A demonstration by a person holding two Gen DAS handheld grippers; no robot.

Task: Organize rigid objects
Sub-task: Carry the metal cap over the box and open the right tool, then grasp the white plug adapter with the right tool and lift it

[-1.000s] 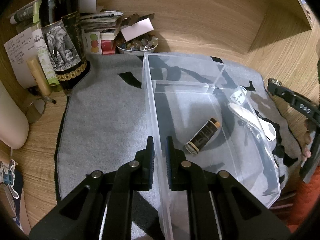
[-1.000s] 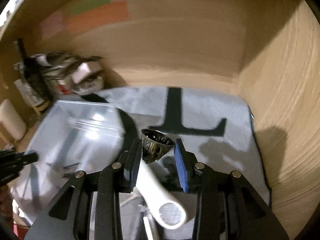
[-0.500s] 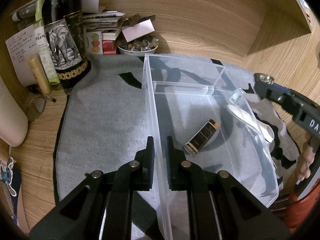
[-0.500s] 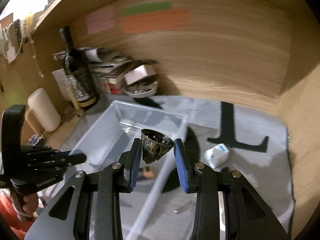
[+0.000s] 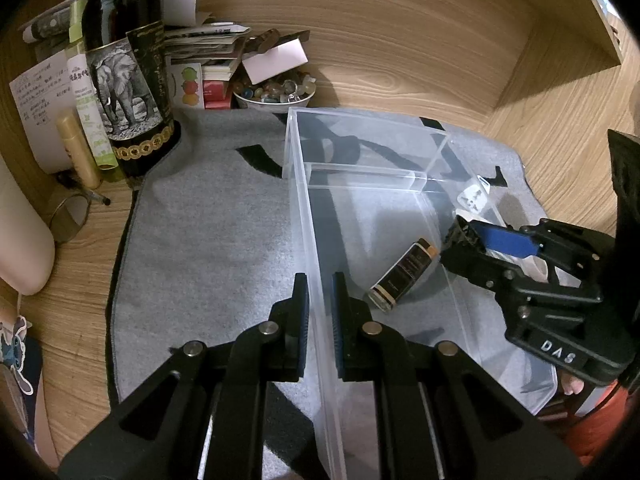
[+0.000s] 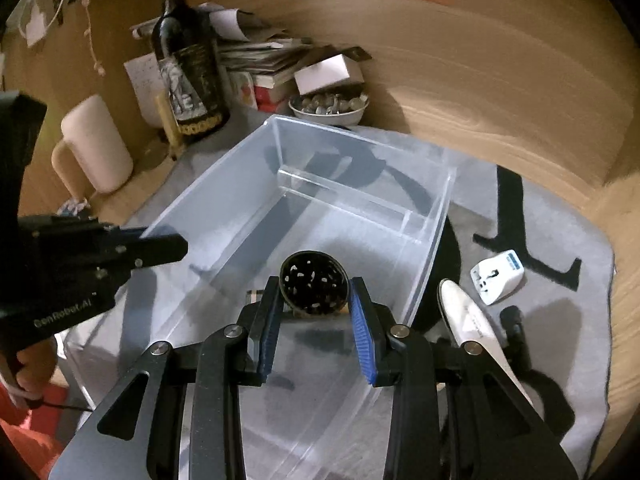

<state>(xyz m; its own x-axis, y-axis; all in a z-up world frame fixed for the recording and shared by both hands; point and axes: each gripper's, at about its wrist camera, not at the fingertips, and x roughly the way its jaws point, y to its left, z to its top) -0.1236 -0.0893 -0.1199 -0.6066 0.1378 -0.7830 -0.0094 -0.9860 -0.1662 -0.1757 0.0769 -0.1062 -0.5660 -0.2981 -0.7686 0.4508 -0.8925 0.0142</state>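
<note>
held a dark round grinder point(image 6: 312, 283) between the right gripper point(image 6: 313, 308)'s blue fingers point(image 6: 360, 332), hanging over the clear bin point(image 6: 438, 216)'s big front compartment, not yet on the floor of it. left gripper point(image 5: 319, 312) pinched narrow on the bin's near wall, one finger either side, so basically steadying the thing.

stuff that looked like it could go sideways:
- grip sat near the fingertips on a smooth round body, so could've slipped or rolled out and dropped hard onto the small black bottle point(image 5: 402, 276) lying right underneath.
- let go from that height and probably bounced or rolled to a corner, maybe tipped over.
- bin wall looked thin and bendy, so any tug from the left side could've skewed the whole bin on the grey mat point(image 5: 208, 240).
- white scoop-shaped thing point(image 6: 466, 320) and the white plug adapter point(image 6: 497, 282) lay just outside the right wall, easy to clip with the gripper body on the way out.

counts, for what showed: 1 bin with 2 compartments (back one looked bare), 1 bottle inside, 1 grinder in the fingers, 1 adapter and 1 scoop thing out on the mat. background junk on the table: 1 wine bottle point(image 5: 128, 68), 1 bowl of beads point(image 5: 274, 94).
</note>
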